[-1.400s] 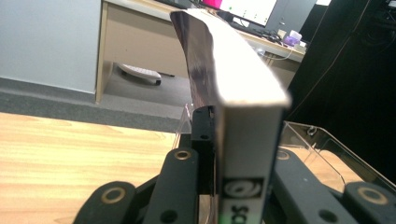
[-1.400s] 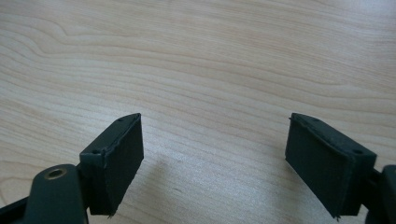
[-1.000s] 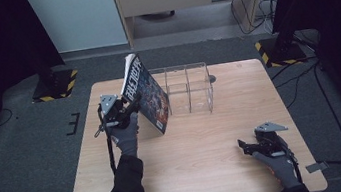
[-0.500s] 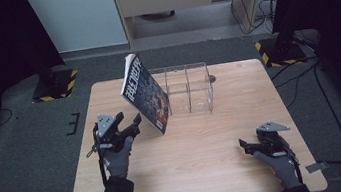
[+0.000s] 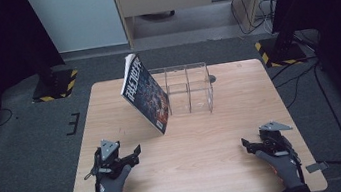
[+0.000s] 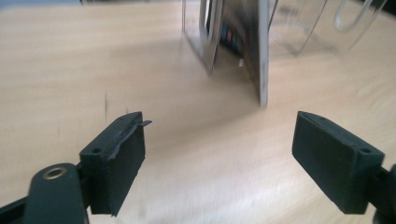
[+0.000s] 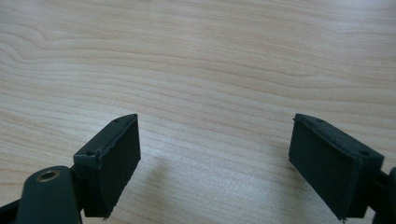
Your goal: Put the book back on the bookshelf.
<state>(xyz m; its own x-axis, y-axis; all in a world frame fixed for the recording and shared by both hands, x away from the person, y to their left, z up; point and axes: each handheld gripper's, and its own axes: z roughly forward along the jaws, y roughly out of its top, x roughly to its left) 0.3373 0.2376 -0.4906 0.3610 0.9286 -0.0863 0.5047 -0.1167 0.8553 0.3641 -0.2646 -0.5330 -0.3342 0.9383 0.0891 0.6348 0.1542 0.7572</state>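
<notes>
As seen overhead, book (image 5: 145, 93) leans on rack (image 5: 189, 89)

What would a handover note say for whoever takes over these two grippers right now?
Left gripper: jaws have just been opening, nothing between them, low over the near left of the light wooden table.
Right gripper: open, empty, near right.
Glossy dark-covered magazine: tilted, leaning against the left end of the clear acrylic divider rack, free of both grippers.
Done: magazine propped at the rack.
Left: possibly seating it upright in a slot; whether it is inside one is unclear.
</notes>
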